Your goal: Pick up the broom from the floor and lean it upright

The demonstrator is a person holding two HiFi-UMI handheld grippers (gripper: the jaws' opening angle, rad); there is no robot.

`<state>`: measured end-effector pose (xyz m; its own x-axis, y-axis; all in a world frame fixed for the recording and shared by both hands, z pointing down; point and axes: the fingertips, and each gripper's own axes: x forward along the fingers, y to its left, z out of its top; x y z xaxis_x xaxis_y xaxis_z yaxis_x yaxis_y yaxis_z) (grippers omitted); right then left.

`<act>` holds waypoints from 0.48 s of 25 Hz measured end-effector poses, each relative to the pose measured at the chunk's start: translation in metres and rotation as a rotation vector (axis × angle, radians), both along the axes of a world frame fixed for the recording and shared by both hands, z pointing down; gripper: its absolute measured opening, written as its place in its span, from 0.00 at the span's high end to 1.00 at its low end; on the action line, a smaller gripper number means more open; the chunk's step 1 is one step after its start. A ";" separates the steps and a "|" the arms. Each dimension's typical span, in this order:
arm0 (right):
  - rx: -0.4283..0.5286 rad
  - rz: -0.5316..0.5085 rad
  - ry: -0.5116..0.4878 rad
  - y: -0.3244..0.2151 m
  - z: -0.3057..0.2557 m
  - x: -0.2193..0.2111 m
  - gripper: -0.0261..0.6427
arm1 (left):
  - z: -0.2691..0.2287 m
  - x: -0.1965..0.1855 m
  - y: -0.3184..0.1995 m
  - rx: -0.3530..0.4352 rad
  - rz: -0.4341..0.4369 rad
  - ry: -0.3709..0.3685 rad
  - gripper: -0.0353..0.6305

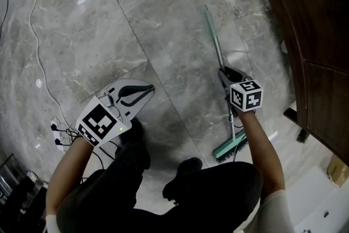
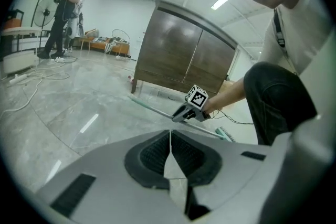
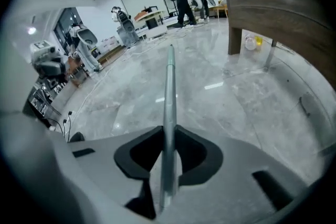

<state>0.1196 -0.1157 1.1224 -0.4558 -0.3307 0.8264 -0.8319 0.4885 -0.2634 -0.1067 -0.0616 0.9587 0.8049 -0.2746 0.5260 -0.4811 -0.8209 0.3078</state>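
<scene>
Grey marble floor (image 1: 163, 19) fills the room beside a dark cabinet (image 1: 316, 35). On it the broom (image 1: 214, 35) lies with its long axis running away from the person, bristles near the feet and handle tip far out. The right gripper (image 1: 225, 75) has its jaws closed on the handle about mid-length, so lifting likely pivots the tip upward. The left gripper (image 1: 146, 89) hangs well apart to the left, jaws together and empty.

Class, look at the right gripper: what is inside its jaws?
The right gripper is closed on the broom handle, pads pressing both sides. In the head view the gripper covers that gripped stretch; the brush head shows below.
</scene>
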 end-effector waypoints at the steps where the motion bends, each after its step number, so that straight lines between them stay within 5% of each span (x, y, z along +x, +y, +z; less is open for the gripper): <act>1: 0.009 0.010 -0.013 -0.002 -0.015 0.006 0.84 | -0.006 0.003 -0.005 0.010 0.006 0.004 0.93; 12: 0.124 0.160 -0.121 -0.031 -0.159 0.084 0.84 | -0.087 0.054 -0.072 0.105 0.083 0.089 0.93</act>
<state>0.2038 -0.1464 0.9636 -0.4825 -0.5023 0.7176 -0.8674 0.3880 -0.3117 -0.0523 -0.1335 0.8720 0.8693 -0.2547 0.4235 -0.3847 -0.8868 0.2563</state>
